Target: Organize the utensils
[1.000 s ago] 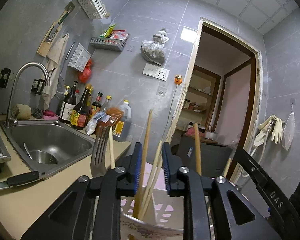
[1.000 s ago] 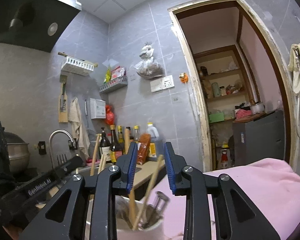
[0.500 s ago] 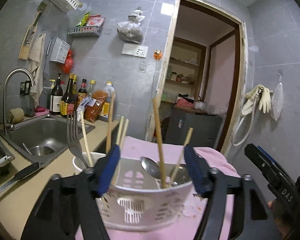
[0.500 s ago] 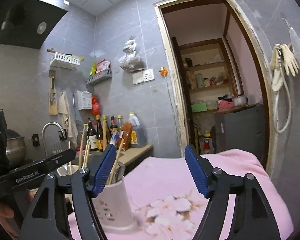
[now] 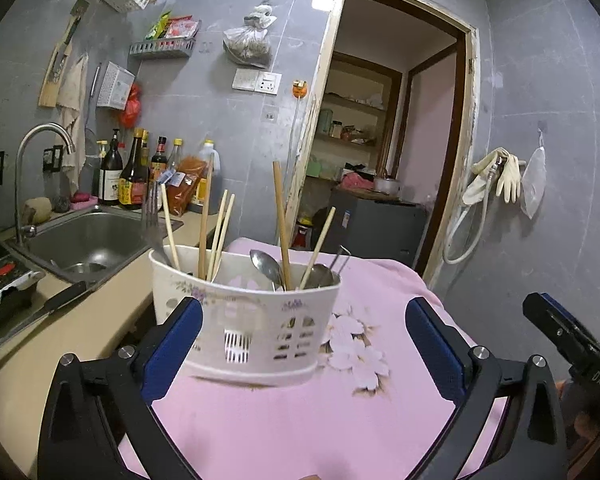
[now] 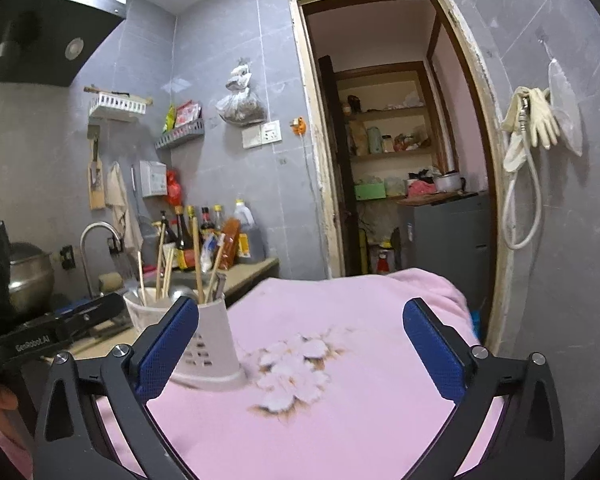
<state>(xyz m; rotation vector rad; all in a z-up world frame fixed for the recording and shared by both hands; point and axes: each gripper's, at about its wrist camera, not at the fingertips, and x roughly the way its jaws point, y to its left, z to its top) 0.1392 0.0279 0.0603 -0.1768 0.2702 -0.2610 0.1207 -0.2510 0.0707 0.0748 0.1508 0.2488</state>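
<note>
A white slotted utensil holder [image 5: 256,320] stands on the pink flowered cloth [image 5: 300,420]. It holds several wooden chopsticks [image 5: 281,224], a fork [image 5: 151,220] and metal spoons [image 5: 266,266]. My left gripper [image 5: 302,344] is open and empty, just in front of the holder. The holder also shows in the right wrist view [image 6: 204,344], at the left. My right gripper [image 6: 300,350] is open and empty above the cloth [image 6: 340,400], right of the holder. The left gripper's body [image 6: 52,336] shows at that view's left edge.
A steel sink [image 5: 88,240] with a tap [image 5: 32,152] lies to the left. Sauce bottles [image 5: 136,176] stand along the wall. A black-handled knife [image 5: 52,304] lies on the beige counter [image 5: 60,344]. An open doorway [image 5: 384,152] lies behind.
Both grippers opened and drew back from the utensil holder. The chopsticks that stood between their pads now stand in the holder.
</note>
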